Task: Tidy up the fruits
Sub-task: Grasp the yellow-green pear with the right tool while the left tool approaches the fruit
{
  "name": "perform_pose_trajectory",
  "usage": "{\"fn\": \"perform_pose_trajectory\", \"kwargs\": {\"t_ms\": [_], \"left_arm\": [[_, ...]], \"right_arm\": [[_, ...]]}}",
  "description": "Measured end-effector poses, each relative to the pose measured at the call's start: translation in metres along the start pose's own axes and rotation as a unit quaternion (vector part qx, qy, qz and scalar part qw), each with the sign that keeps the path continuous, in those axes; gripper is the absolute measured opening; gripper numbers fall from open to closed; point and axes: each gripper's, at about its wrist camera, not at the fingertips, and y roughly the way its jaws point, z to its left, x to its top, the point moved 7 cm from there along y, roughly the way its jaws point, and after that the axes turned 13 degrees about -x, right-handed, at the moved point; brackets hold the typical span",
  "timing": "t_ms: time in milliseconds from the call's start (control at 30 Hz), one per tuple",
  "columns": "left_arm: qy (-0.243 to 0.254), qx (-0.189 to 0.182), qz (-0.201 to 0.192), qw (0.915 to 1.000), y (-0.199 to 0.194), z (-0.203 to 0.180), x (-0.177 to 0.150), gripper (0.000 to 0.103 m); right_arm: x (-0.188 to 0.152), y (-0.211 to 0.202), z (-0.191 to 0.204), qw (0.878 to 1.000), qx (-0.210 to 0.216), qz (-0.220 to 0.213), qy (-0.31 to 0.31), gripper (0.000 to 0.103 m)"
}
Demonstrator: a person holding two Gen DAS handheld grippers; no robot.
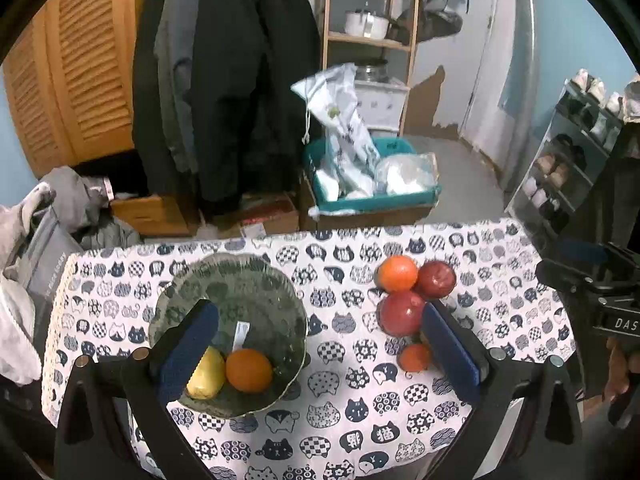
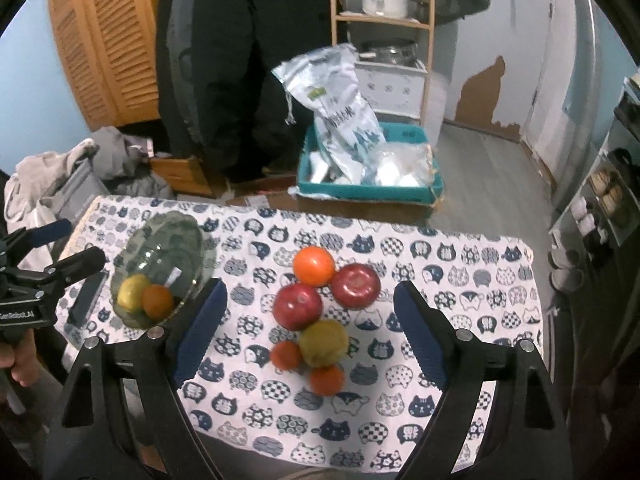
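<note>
Two fruits already lie in the green glass bowl point(image 2: 160, 256): a yellow lemon point(image 2: 132, 292) and, touching it at its 3 o'clock, an orange point(image 2: 158, 300). Six more sit clustered on the cat-print tablecloth point(image 2: 460, 280), well apart from the bowl at its 3 o'clock. In the right wrist view the cluster reads from the far end: a large orange point(image 2: 314, 266) at 12 o'clock, a red apple point(image 2: 356, 286) touching it at 4 o'clock, a second red apple point(image 2: 298, 306) beside that at 9 o'clock, then a yellow-green fruit point(image 2: 324, 342) with a small tangerine point(image 2: 286, 355) against its 9 o'clock side and another tangerine point(image 2: 327, 380) at its 6 o'clock. The right gripper point(image 2: 310, 332) hangs above this cluster with its blue-padded jaws spread wide and nothing between them; the near fruits lie inside the gap as seen from above. The left gripper point(image 1: 318, 344) is likewise wide apart and empty, one blue pad point(image 1: 188, 352) overlapping the bowl's near rim in view, the other pad point(image 1: 450, 344) covering part of the cluster, so the yellow-green fruit is hidden from the left wrist view. Beyond the table's far edge, at 12 o'clock, stand a teal bin point(image 2: 372, 190) holding white bags, a wooden shelf point(image 2: 384, 20) with a white pot, and dark coats point(image 2: 240, 60) hanging by a louvred wooden door point(image 2: 104, 40). Grey clothing point(image 2: 80, 168) is piled at 10 o'clock.
</note>
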Motion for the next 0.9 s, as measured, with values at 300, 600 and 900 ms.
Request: {"fn": "perform_pose_trajectory", "kwargs": {"t_ms": [300, 600, 900], "left_arm": [[-0.014, 0.016, 0.044, 0.9988, 0.044, 0.005, -0.018, 0.102], [-0.002, 0.032, 0.089, 0.9955, 0.087, 0.007, -0.038, 0.102], [0.001, 0.033, 0.124, 0.9917, 0.124, 0.006, -0.053, 0.102]], "right_arm": [[-0.024, 0.046, -0.003, 0.999, -0.011, 0.053, -0.003, 0.085], [-0.048, 0.094, -0.003, 0.993, -0.010, 0.114, 0.007, 0.085], [-0.074, 0.139, 0.001, 0.985, -0.009, 0.170, 0.004, 0.085]]}}
